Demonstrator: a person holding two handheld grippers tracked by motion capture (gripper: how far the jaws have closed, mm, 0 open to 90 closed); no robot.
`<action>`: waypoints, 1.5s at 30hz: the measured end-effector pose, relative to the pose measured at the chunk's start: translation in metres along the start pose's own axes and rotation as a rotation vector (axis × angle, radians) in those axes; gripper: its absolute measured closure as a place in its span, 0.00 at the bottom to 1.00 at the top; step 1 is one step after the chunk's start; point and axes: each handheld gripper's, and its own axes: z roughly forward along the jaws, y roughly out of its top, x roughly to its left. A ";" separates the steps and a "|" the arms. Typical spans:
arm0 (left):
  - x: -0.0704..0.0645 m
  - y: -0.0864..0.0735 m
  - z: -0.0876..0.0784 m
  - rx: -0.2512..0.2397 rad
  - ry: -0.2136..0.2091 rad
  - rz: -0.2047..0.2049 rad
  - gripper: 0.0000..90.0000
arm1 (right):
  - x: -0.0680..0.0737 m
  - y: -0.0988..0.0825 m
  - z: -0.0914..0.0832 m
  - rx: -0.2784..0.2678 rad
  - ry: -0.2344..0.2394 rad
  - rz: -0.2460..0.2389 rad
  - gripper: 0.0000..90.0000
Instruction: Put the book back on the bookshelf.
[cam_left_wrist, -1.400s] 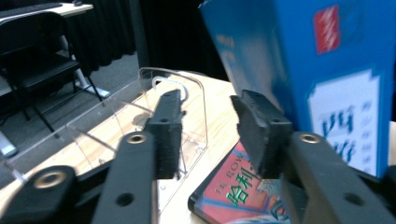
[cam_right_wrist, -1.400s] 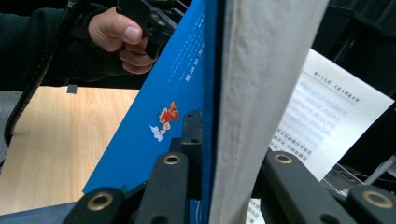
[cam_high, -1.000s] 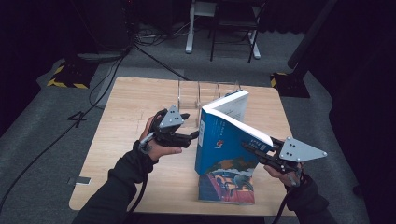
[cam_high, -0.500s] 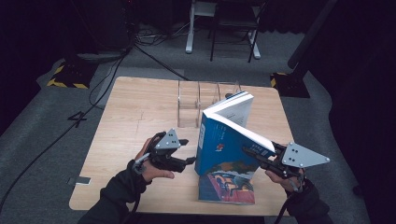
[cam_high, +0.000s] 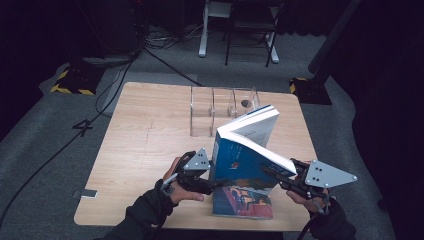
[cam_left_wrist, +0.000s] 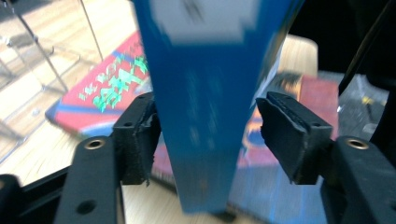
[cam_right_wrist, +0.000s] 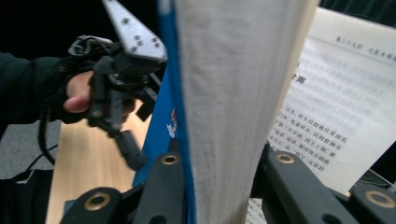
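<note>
Since earlier, left gripper (cam_high: 212, 186) dropped toward lower centre, jaws closing around the blue book (cam_high: 245, 150) without clamping; right gripper (cam_high: 267, 170) grips its pages.

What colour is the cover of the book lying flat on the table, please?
Mainly red, with blue and green lettering, on the flat red paperback book; left gripper view shows it best.

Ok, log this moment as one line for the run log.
right hand-held gripper: shut on blue book | left hand-held gripper: jaws just closing around book spine, not yet pressing | second book: flat on table
</note>
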 end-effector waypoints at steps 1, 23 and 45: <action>0.001 0.002 0.000 -0.014 -0.006 0.003 0.45 | 0.000 0.000 -0.001 0.001 0.000 0.001 0.85; -0.009 0.041 -0.002 -0.155 -0.003 0.106 0.64 | -0.024 -0.020 -0.041 -0.032 -0.174 0.145 0.60; -0.007 0.061 -0.014 -0.258 -0.017 0.107 0.59 | -0.031 -0.047 0.004 0.075 -0.086 0.226 0.43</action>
